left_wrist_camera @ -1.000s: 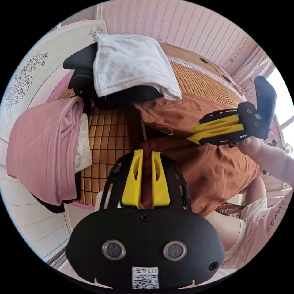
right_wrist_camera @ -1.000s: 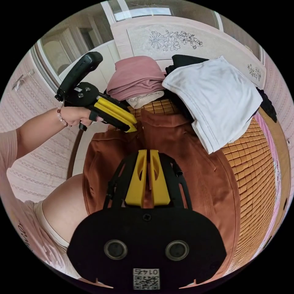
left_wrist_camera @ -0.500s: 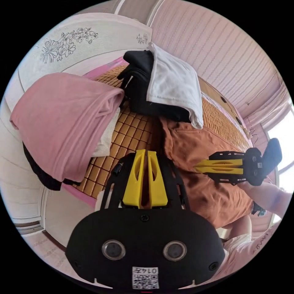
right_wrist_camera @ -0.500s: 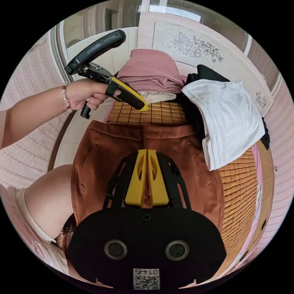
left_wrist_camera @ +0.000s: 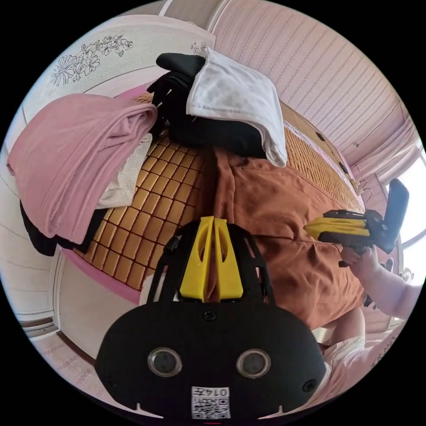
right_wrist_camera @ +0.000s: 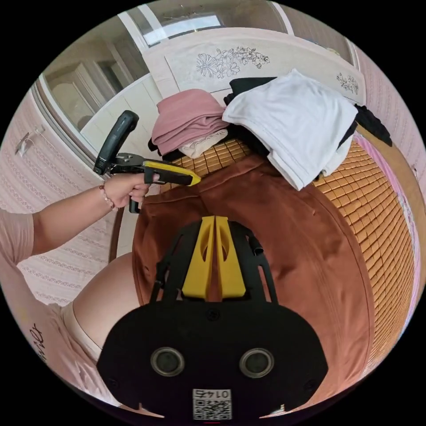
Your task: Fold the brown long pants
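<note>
A pink garment (left_wrist_camera: 75,159) lies folded on a cream one (left_wrist_camera: 122,182) at the left, atop the bamboo mat (left_wrist_camera: 151,217) that covers the bed. Next to it, a white cloth (left_wrist_camera: 230,97) is draped over a heap of black clothes (left_wrist_camera: 208,133). The brown pants (left_wrist_camera: 275,222) are spread flat on the mat just this side of that heap, their waistband toward the folded stack and one edge tucked beneath the white cloth.

The left hand-held gripper (left_wrist_camera: 213,220) sits low over the pants' near edge, where cloth meets mat, its yellow jaws drawn together with only a thin slit between them; whether any fabric is caught there, I cannot tell. From the right gripper view it (right_wrist_camera: 195,179) points along the waistband, held in the person's hand (right_wrist_camera: 124,188), a bead bracelet (right_wrist_camera: 108,199) on the wrist.

The right hand-held gripper (right_wrist_camera: 215,219) hovers over the middle of the pants (right_wrist_camera: 284,248), jaws likewise nearly closed, nothing visibly pinched. In the left gripper view it (left_wrist_camera: 310,227) lies level above the brown cloth. A flowered headboard (right_wrist_camera: 230,62) stands behind the piles.
</note>
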